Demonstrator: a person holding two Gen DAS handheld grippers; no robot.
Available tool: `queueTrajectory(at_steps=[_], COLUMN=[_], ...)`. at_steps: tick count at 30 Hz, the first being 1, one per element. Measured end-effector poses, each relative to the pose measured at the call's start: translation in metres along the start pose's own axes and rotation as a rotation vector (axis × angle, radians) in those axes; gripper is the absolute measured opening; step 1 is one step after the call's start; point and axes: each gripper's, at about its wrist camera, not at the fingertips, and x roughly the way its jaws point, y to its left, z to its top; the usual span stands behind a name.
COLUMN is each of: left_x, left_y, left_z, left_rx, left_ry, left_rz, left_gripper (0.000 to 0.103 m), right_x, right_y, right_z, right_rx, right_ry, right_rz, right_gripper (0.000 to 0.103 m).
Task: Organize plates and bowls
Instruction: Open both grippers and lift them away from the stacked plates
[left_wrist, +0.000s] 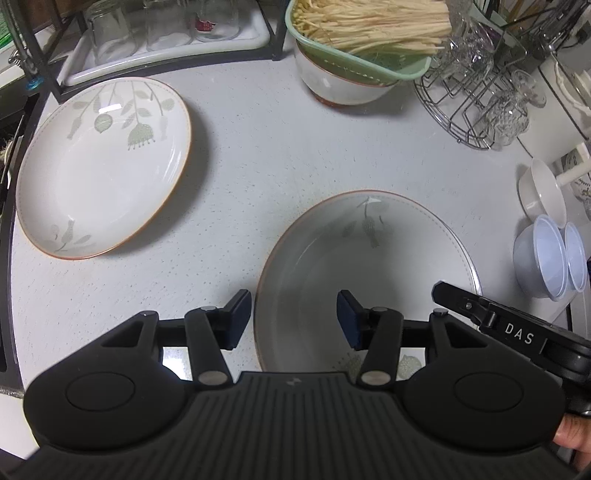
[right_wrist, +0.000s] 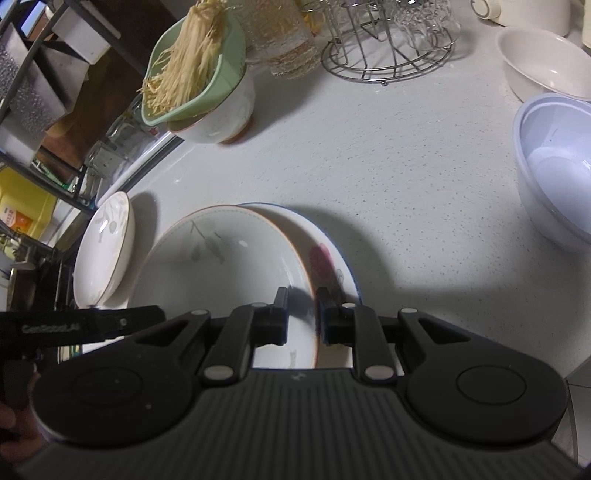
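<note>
the counter (left_wrist: 288, 147) is white and speckled. on it, in the left wrist view, one leaf plate (left_wrist: 105, 166) lies flat at about ten o'clock, well apart from a second one, the near plate (left_wrist: 365, 266), which sits at centre toward five o'clock. the right wrist view shows that near plate resting on a flowered plate (right_wrist: 332, 258) with a blue rim, its right edge overlapping it, so stacking looks under way.

the right gripper (right_wrist: 302, 317) is clamped on the near plate's right rim, one pad inside the well and one outside. the left gripper (left_wrist: 293, 319) has its jaws apart, straddling the same plate's left rim without pressing; i cannot tell whether either pad touches.

to do this step well, i would close the left pads squarely on the rim before any lift, keep both grips level so the plate does not tip or slide off the flowered one, and move slowly, since glazed rims are likely slippery.

the near plate is oval and faces up. in the left wrist view its long axis seems to run from about seven to one o'clock; the far plate's runs similarly.

smaller things stay clear: a bowl (left_wrist: 343, 85) with a green colander at twelve, and small white bowls (left_wrist: 550, 258) at three.
</note>
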Motion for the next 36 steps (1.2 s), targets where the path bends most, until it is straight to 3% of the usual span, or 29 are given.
queueTrajectory(at_steps=[16, 28, 36], left_x=[-0.036, -0.105, -0.152], left_y=[0.009, -0.015, -0.029], left_z=[-0.022, -0.032, -0.04], left_rx=[-0.089, -0.091, -0.018], left_ry=[-0.078, -0.188, -0.278], left_rz=[-0.032, -0.11, -0.069], left_gripper=[0.057, 0.057, 0.057], right_x=[-0.023, -0.088, -0.137], right_y=[0.01, 0.016, 0.022], right_z=[-0.002, 0.003, 0.004], right_rx=[-0.085, -0.15, -0.213], right_ry=[-0.092, -0.183, -0.254], right_rz=[-0.052, 0.054, 0.108], right_gripper=[0.019, 0.019, 0.019])
